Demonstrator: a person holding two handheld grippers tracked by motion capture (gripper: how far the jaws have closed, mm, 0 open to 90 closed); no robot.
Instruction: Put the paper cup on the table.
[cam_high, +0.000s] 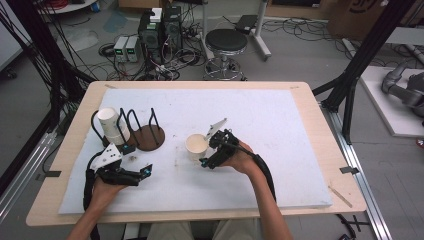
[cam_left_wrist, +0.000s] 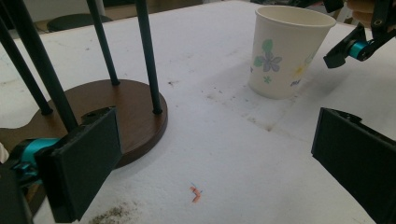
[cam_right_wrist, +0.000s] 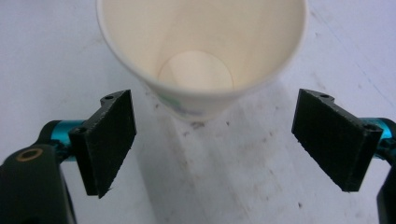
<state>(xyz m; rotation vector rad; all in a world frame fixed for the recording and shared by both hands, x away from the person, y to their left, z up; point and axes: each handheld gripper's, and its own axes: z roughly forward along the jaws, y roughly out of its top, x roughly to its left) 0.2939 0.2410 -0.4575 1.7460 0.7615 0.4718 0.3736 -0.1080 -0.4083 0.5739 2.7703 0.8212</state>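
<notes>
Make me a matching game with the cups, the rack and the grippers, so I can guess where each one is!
Things:
1. Flowered paper cup
2. White cup
3. Round wooden base
4. Left gripper

Places or states:
A. Lying on its side between the rack's black wires
B. Brown, flat on the white mat, holding up black wires
C. Open, low over the mat near the rack
D. Upright and empty, just ahead of the open right gripper

Pairs: 1-D, 2-A, 3-B, 4-C
</notes>
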